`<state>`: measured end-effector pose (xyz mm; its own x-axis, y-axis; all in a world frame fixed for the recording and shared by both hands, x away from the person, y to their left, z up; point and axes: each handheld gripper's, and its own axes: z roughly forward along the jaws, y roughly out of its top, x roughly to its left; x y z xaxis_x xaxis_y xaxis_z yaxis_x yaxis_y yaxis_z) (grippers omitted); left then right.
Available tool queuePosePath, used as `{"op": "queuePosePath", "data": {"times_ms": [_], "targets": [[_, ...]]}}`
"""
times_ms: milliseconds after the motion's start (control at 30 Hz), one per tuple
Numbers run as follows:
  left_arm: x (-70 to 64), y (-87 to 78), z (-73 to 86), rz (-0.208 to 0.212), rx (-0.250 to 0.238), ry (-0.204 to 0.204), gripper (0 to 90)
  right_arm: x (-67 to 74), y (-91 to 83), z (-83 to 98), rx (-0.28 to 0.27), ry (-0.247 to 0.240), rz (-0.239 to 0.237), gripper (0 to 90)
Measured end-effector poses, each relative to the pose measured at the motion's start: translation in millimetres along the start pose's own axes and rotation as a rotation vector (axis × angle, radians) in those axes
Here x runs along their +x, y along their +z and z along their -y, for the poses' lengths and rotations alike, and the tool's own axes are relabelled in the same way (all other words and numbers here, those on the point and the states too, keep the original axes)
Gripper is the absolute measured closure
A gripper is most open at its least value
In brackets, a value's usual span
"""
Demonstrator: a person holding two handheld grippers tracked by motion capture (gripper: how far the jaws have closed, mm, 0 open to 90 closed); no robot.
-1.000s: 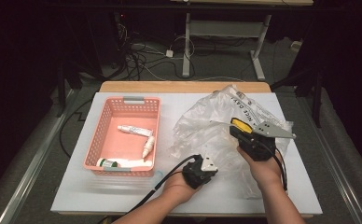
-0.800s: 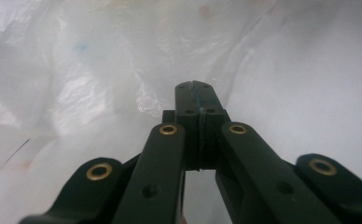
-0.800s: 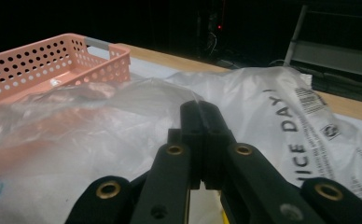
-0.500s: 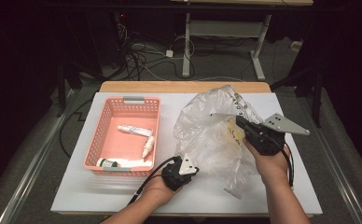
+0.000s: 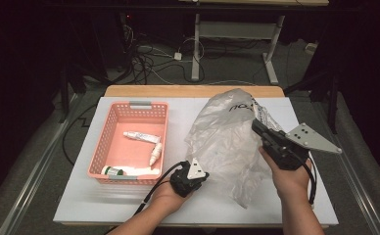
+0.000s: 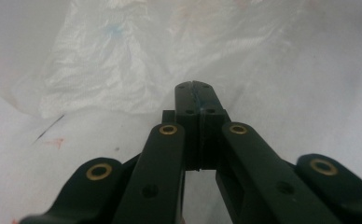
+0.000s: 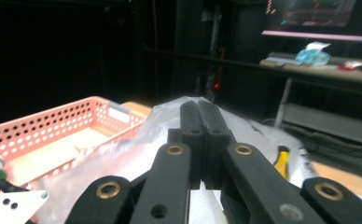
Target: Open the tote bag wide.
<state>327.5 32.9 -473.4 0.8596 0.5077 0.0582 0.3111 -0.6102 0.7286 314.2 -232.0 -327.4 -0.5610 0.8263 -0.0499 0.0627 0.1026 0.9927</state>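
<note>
White table (image 5: 129, 205), with a crumpled clear plastic bag (image 5: 227, 142) as the landmark at its middle. Left of the bag, a pink basket (image 5: 110, 142) holding a white tube (image 5: 141, 137), a small white bottle (image 5: 155, 154) and a green-capped tube (image 5: 113, 171) along its near wall. At the bag's near-left edge, left gripper (image 6: 197, 95) low on the table, jaws pressed together on a fold of the film. At the bag's right side, right gripper (image 7: 199, 114) raised, jaws closed flat against each other, bag film bunched around them; whether any film is pinched between, cannot tell. Something yellow (image 7: 281, 161) showing beside the bag's far side, in the right gripper view.
</note>
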Motion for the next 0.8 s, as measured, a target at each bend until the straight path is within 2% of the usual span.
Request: {"op": "queuePosePath", "data": {"times_ms": [100,233,333,400,500,567,600,700,767,800], "targets": [[-1.7,3.8,-4.2,0.008,-0.006,0.008,88.6,-1.0,-8.6,-7.4,-0.020,-0.003,0.015,90.0],[-6.1,7.9,-14.5,0.034,-0.038,0.018,88.6,1.4,-25.6,-16.7,-0.041,-0.037,0.032,90.0],[-3.1,6.1,-16.2,0.036,-0.051,-0.001,88.6,4.3,-27.8,-16.1,-0.039,-0.036,0.034,90.0],[-0.6,5.1,-14.6,0.025,-0.041,0.002,88.6,6.3,-23.2,-11.7,-0.033,-0.027,0.021,90.0],[3.8,3.2,-11.1,0.015,-0.039,-0.019,88.5,4.7,-17.2,-6.5,-0.018,-0.016,0.019,90.0],[7.1,3.0,-8.6,0.013,-0.040,-0.038,88.5,-0.7,-8.4,4.4,0.001,0.016,0.012,90.0],[10.0,3.5,-5.9,0.020,-0.035,-0.067,88.5,-2.4,-6.1,8.4,0.009,0.023,0.007,90.0],[11.6,3.4,-3.3,0.027,-0.038,-0.087,88.3,-4.6,-0.4,18.6,0.024,0.043,-0.003,90.0],[11.7,2.1,-1.3,0.033,-0.044,-0.094,80.0,-4.5,3.2,22.6,0.036,0.047,-0.013,90.0],[11.7,1.1,-0.8,0.040,-0.046,-0.101,80.0,-4.5,3.2,22.6,0.036,0.047,-0.013,90.0]]}}
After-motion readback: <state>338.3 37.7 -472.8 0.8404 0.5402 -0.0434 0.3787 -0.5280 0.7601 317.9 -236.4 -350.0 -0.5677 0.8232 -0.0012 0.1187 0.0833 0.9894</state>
